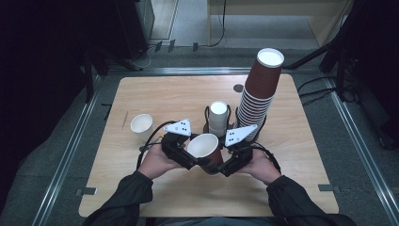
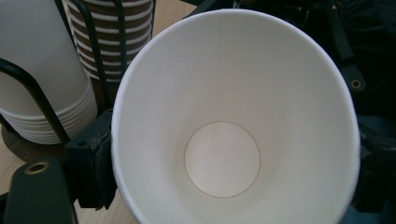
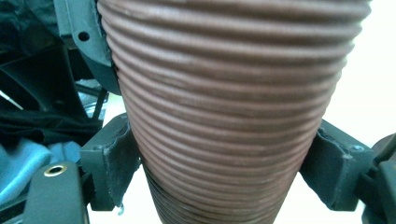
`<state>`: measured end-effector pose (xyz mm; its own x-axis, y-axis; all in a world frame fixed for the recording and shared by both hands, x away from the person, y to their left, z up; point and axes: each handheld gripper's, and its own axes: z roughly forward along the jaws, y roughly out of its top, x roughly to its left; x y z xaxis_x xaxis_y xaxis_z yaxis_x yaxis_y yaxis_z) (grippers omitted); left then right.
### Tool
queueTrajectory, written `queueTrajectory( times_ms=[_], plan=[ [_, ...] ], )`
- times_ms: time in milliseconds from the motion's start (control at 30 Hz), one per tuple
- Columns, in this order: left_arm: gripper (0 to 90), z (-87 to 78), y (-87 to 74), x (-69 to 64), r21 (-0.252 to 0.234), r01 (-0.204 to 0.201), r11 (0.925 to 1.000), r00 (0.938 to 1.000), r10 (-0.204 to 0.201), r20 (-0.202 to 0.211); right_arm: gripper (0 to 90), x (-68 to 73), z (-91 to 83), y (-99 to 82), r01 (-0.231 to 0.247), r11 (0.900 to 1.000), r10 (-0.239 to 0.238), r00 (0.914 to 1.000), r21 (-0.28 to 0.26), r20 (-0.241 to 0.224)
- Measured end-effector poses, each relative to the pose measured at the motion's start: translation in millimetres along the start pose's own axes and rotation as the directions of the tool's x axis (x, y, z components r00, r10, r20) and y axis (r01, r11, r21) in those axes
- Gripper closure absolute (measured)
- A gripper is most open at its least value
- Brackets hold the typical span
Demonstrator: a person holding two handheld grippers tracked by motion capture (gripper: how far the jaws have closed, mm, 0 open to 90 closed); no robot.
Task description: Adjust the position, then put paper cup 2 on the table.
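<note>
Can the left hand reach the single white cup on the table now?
Probably not at once. The white cup stands free, just beyond the left gripper with nothing between, but that gripper and the right gripper both flank the brown cup, which needs releasing first.

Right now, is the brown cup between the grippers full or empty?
Empty. The brown cup is tipped toward the left gripper, whose view looks straight into it: bare white walls and a clean round bottom, nothing inside.
</note>
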<state>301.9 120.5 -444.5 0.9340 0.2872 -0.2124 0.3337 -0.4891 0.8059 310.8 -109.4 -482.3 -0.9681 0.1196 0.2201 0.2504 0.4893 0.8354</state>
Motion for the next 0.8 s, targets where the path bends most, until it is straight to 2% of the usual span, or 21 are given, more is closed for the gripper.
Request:
queueTrajectory(
  times_ms=[167, 233, 300, 467, 567, 667, 800],
  plan=[
    [12.3, -1.9, 0.0, 2.2, 0.003, 0.014, 0.9999, 0.9999, -0.014, 0.004, 18.5, -0.1, 0.3, 0.9, -0.023, 0.9996, 0.023, 0.9997, 0.018, -0.003],
    [12.3, -4.0, -0.7, 3.4, 0.002, 0.015, 0.9999, 0.9999, -0.015, -0.002, 17.0, 0.6, -0.1, 1.5, -0.019, 0.9991, 0.019, 0.9996, 0.039, 0.021],
    [12.3, -5.6, -1.4, 4.0, -0.001, 0.017, 0.9999, 0.9997, -0.017, -0.016, 16.1, 0.8, -0.6, 0.9, 0.006, 0.9972, -0.011, 0.9983, 0.074, 0.058],
    [12.3, -9.3, -2.0, 6.1, 0.001, 0.028, 0.9996, 0.9993, -0.028, -0.023, 15.8, 1.9, -6.4, 0.4, -0.007, 0.9936, -0.003, 0.9956, 0.112, 0.094],
    [12.2, -10.5, -3.2, 7.5, 0.020, 0.027, 0.9994, 0.9986, -0.026, -0.046, 15.8, 1.2, -13.4, 0.7, -0.013, 0.9946, -0.001, 0.9920, 0.103, 0.126],
    [12.2, -10.3, -4.6, 9.8, 0.034, 0.040, 0.9986, 0.9982, -0.038, -0.045, 15.9, 1.0, -21.7, -0.5, -0.027, 0.9948, 0.013, 0.9904, 0.099, 0.138],
    [12.0, -9.7, -6.4, 11.6, 0.055, 0.044, 0.9975, 0.9968, -0.040, -0.069, 16.1, 0.7, -30.0, -2.7, -0.034, 0.9961, 0.019, 0.9830, 0.082, 0.183]
  ],
)
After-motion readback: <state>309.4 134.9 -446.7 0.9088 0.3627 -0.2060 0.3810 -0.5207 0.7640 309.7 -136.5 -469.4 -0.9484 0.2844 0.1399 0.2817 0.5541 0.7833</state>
